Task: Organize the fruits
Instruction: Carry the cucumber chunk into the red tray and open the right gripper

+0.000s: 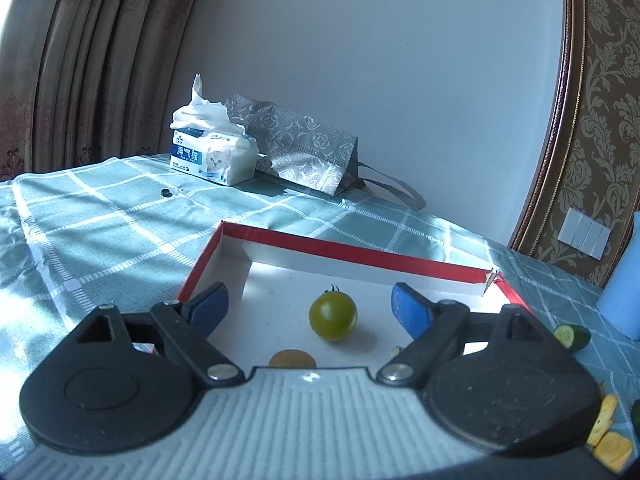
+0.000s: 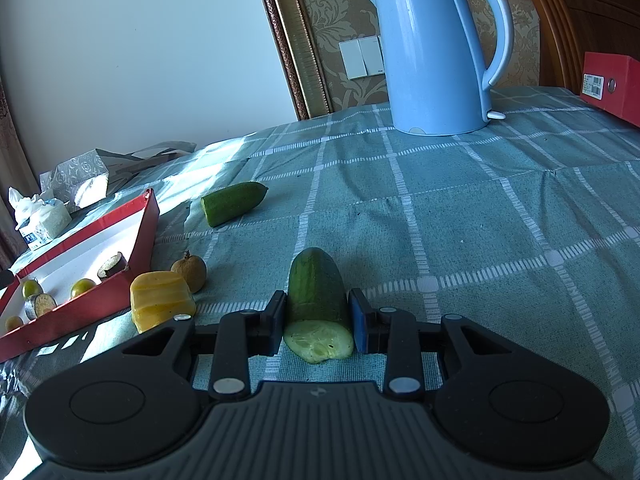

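I see green tomato (image 1: pixel 333 317) upright on white floor of red-rimmed tray (image 1: pixel 348 249), stem up, lying free. Small brownish fruit (image 1: pixel 292 359) just nearer me, partly hidden. Cucumber half (image 2: pixel 318 306) on checked cloth, cut face toward me, clamped at both sides. Second cucumber piece (image 2: pixel 233 202) lies farther off, near tray corner. Yellow chunk (image 2: pixel 160 299) touches brown round fruit (image 2: pixel 189 272) beside tray.

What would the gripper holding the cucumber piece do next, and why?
Probably lift it and carry it left to the red tray: the right gripper is shut on the cucumber half, which lies on the tablecloth outside the tray.
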{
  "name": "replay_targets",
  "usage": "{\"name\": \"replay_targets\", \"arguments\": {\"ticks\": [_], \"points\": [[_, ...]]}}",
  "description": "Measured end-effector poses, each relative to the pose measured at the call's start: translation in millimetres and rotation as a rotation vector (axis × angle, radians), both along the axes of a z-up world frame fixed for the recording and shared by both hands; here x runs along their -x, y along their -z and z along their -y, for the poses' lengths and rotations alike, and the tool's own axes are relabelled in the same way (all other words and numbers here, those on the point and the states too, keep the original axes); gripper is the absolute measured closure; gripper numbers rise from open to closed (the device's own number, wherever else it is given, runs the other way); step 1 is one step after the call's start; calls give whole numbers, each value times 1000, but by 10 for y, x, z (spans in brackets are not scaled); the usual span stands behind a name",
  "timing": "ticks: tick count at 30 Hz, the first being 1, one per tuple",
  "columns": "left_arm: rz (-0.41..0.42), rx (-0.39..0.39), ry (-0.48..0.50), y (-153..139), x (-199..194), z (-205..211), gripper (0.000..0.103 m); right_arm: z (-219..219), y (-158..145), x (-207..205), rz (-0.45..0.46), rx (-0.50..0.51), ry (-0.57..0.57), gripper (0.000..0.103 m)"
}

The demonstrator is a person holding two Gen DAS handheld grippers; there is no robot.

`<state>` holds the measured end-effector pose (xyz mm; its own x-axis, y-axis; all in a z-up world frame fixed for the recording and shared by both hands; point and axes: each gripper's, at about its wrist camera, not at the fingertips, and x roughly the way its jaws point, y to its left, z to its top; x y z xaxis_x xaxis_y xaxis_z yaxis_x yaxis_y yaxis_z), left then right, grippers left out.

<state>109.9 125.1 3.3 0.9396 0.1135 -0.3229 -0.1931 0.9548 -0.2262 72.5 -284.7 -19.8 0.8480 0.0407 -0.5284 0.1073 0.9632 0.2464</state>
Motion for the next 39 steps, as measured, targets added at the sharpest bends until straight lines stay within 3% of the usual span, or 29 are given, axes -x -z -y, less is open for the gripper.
{"name": "replay_targets", "arguments": {"ticks": [9,15,19,31,39], "points": [[0,-117,61,-43,290,365,3,4,0,2,0,-1,0,71],[-5,-103,101,-69,571,579,0,8,-5,0,8,-18,8,71],[-35,-139,131,13,708,778,0,7,-8,2,15,-26,11,71],[-161,-155,234,108,568,1028,0,31,-25,31,50,-50,11,71],[-146,-175,272,105,592,1087,0,20,-9,12,27,-36,-5,71]]}}
